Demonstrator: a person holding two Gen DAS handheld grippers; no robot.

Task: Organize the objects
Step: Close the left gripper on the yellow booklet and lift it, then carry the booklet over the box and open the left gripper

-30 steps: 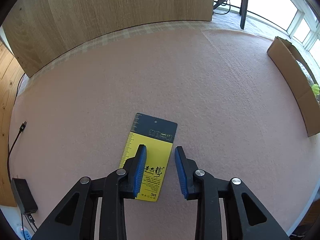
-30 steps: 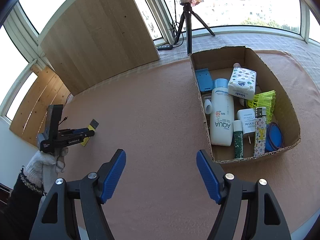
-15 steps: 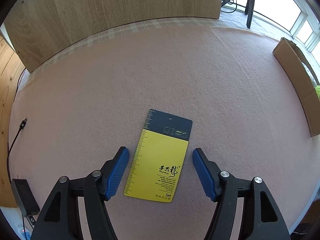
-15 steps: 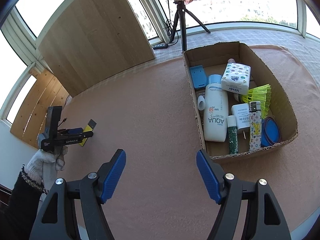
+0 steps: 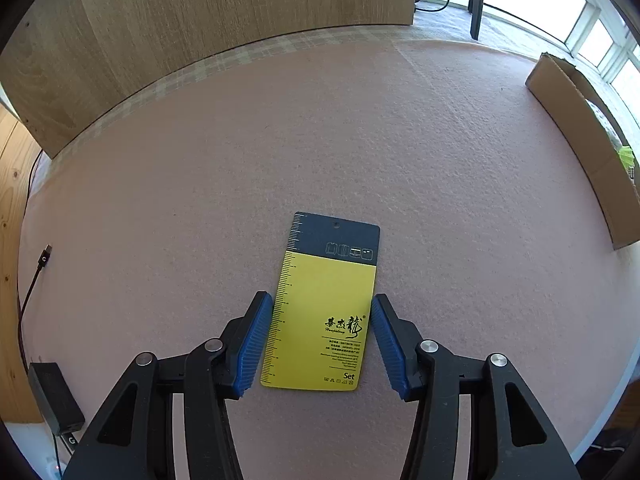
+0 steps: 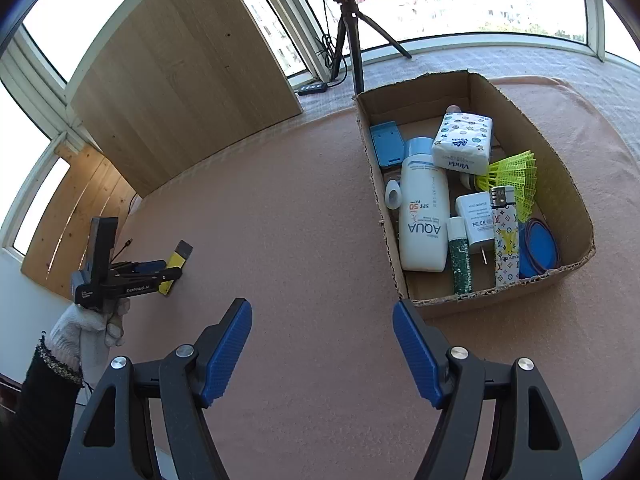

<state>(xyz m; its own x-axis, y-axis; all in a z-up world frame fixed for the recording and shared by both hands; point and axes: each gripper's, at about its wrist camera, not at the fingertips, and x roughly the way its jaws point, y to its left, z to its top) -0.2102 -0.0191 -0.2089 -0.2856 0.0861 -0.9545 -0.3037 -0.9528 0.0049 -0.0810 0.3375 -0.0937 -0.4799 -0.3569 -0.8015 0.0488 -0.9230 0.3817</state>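
Note:
A yellow and dark blue card [image 5: 326,300] with a ruler scale lies flat on the pink felt. My left gripper [image 5: 322,298] points down over its near half and its jaws are closing, one blue pad at each long edge. The right wrist view shows this card [image 6: 182,254] far left under the left gripper [image 6: 162,274], which a white-gloved hand [image 6: 86,326] holds. My right gripper [image 6: 322,306] hovers open over bare felt with nothing in it. Right of it stands the cardboard box [image 6: 480,298] holding a white AQUA bottle [image 6: 424,216], a tissue pack, a yellow shuttlecock, a lighter and other small items.
A wooden board [image 5: 200,28] leans at the back. A tripod [image 6: 352,40] stands behind the box. At the far left lie a black cable [image 5: 38,268] and a power adapter [image 5: 54,396]. The box's side [image 5: 580,140] bounds the felt on the right.
The left jaws opened wide off the card's face, then narrowed onto its two long edges. The right gripper has stayed as it was.

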